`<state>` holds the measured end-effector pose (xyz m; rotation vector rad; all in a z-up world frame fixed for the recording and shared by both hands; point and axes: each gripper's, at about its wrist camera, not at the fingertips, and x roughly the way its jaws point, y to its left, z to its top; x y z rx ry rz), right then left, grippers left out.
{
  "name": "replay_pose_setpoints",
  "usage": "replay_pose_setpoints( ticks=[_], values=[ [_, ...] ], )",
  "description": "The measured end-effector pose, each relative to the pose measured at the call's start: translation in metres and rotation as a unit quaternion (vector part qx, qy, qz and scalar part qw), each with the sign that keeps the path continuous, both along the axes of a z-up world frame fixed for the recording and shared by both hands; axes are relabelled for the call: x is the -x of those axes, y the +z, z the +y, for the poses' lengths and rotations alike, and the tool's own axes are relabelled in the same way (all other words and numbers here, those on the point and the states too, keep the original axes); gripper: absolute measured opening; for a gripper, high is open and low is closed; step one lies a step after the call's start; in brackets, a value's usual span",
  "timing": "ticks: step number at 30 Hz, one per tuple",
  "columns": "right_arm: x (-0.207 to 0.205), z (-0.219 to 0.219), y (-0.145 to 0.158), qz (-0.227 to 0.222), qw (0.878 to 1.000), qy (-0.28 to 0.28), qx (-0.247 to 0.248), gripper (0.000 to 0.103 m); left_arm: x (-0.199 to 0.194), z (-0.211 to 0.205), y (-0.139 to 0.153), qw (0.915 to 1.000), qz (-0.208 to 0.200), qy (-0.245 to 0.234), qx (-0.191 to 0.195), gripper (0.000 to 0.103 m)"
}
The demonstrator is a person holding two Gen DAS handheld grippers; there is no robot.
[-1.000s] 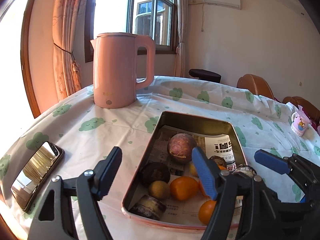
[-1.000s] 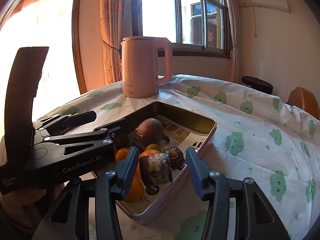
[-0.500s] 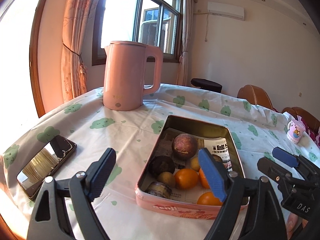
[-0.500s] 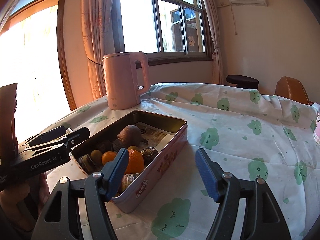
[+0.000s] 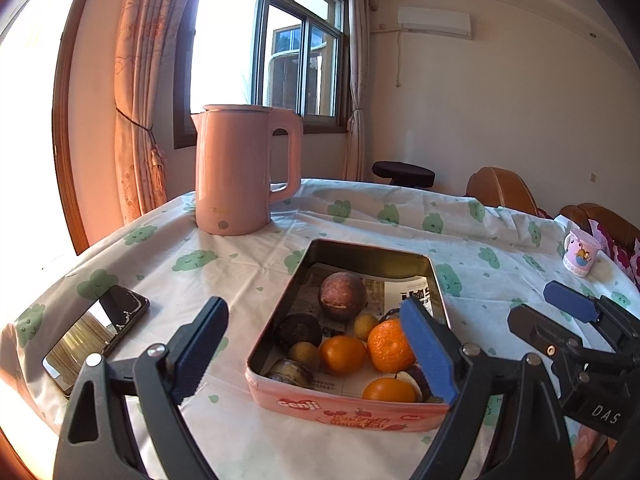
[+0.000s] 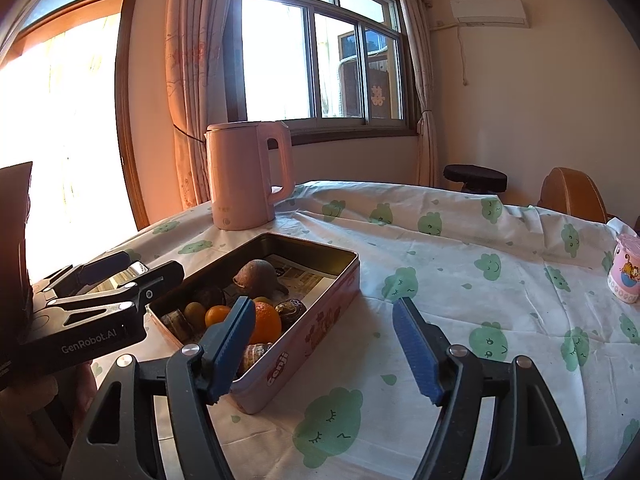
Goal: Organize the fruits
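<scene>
A pink tin box (image 5: 352, 410) lined with newspaper sits on the tablecloth. It holds several fruits: oranges (image 5: 390, 346), a round purple-brown fruit (image 5: 342, 296), small yellowish ones (image 5: 305, 355) and dark ones. The box also shows in the right wrist view (image 6: 320, 320). My left gripper (image 5: 316, 348) is open and empty, held back over the box's near end. My right gripper (image 6: 326, 346) is open and empty, to the right of the box above the cloth. It also shows in the left wrist view (image 5: 576, 320).
A pink kettle (image 5: 244, 168) stands behind the box. A phone (image 5: 98, 332) lies at the left near the table edge. A small pink cup (image 5: 581, 252) stands at the far right. Chairs stand beyond the table.
Both grippers have pulled back and up from the box. The piece that was between the right gripper's fingers a second ago now lies in the box; that gripper has moved right.
</scene>
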<state>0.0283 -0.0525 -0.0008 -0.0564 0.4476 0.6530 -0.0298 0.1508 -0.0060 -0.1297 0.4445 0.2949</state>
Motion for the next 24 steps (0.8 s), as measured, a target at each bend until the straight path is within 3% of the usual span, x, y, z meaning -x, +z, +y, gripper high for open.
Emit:
replay_pose_setpoints(
  ticks=[24],
  values=[
    [0.001, -0.008, -0.002, -0.001, 1.0, -0.009, -0.006, 0.074, 0.0, -0.012, 0.001, 1.0, 0.002, -0.004, -0.008, 0.092]
  ],
)
